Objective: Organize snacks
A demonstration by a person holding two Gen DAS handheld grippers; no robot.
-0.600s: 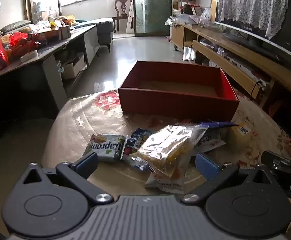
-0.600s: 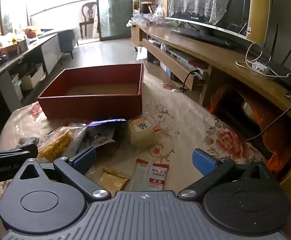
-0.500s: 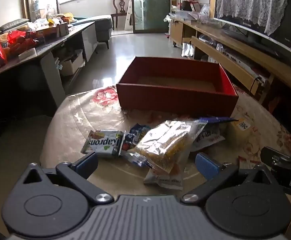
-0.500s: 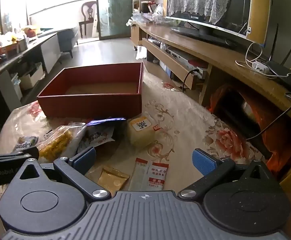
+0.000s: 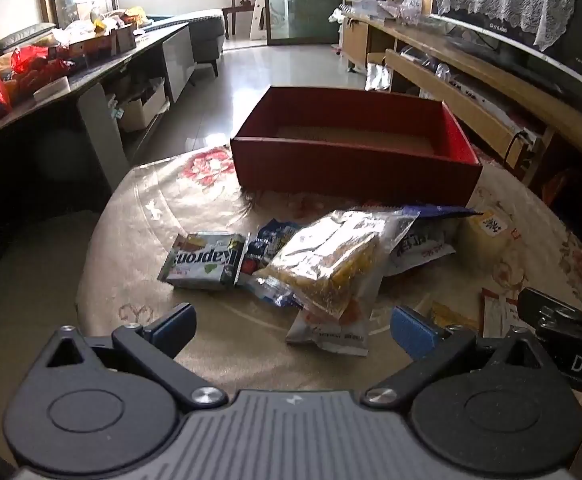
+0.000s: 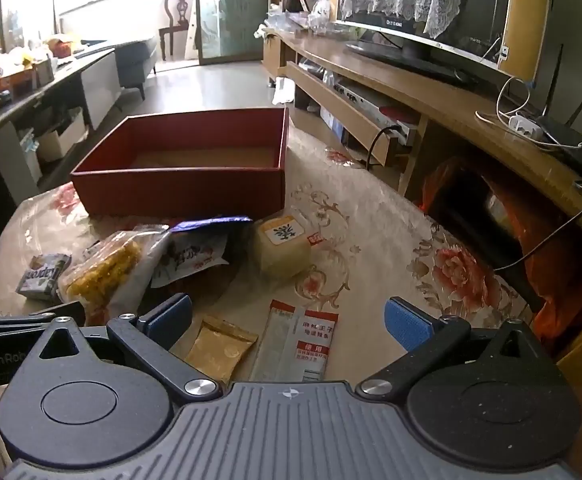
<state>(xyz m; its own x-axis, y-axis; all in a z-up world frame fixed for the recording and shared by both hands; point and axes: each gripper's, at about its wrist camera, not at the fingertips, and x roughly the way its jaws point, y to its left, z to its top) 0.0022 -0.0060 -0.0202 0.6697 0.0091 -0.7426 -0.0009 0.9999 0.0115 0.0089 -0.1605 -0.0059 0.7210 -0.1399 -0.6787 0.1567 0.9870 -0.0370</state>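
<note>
An empty red box [image 5: 355,168] [image 6: 183,188] stands at the far side of a round table. In front of it lie loose snacks: a clear bag of yellow pieces [image 5: 327,256] [image 6: 103,268], a white Kapron pack [image 5: 203,260], a blue-and-white packet [image 6: 195,252], a pale yellow cube snack [image 6: 281,248], a gold sachet [image 6: 221,348] and a red-and-white sachet [image 6: 299,344]. My left gripper [image 5: 291,328] hovers open just short of the clear bag, nothing between its fingers. My right gripper [image 6: 287,320] is open above the two sachets.
The table wears a floral cloth [image 6: 371,248]. A wooden TV bench [image 6: 431,104] with a screen runs along the right. A long dark desk [image 5: 71,76] heaped with bags stands on the left. Each gripper shows at the edge of the other's view.
Both views have crept slightly nearer the snacks; the Kapron pack sits more fully in the left wrist view and has come into the right wrist view. Both grippers stay open.
</note>
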